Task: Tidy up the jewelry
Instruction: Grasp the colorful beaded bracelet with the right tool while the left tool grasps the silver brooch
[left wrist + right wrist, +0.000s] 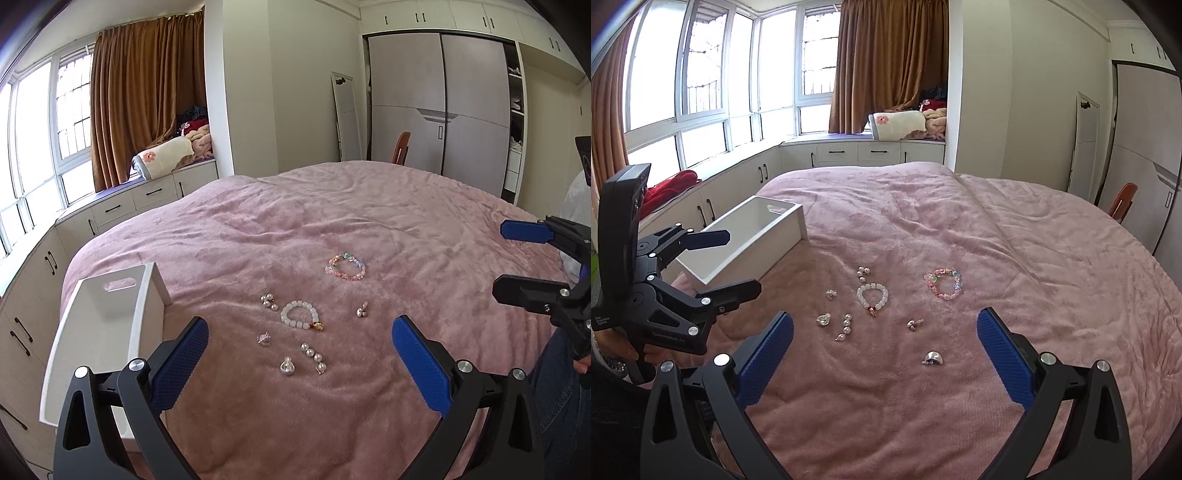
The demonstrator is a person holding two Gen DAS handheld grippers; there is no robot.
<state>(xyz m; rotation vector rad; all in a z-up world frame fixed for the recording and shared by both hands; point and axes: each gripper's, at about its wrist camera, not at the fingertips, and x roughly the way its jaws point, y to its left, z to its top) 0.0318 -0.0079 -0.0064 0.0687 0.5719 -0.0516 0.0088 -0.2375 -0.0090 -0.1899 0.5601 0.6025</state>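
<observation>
Nothing has gone into the white box (pixel 746 243) yet, by the look of it — the task seems to be at its very start, with all the jewelry loose on the pink blanket (pixel 997 258). Both tools hover with jaws wide apart and empty: the left gripper (pixel 300 349) near the box, the right gripper (pixel 885 341) nearer the pieces. A next move likely calls for a low, fine pinch (the plush pile may snag small bits). A white bead bracelet (pixel 872 297) lies mid-cluster, a pastel bracelet (pixel 943 283) to its right, and pearl earrings (pixel 845 327) and silver pieces (pixel 933 357) sit nearer.
</observation>
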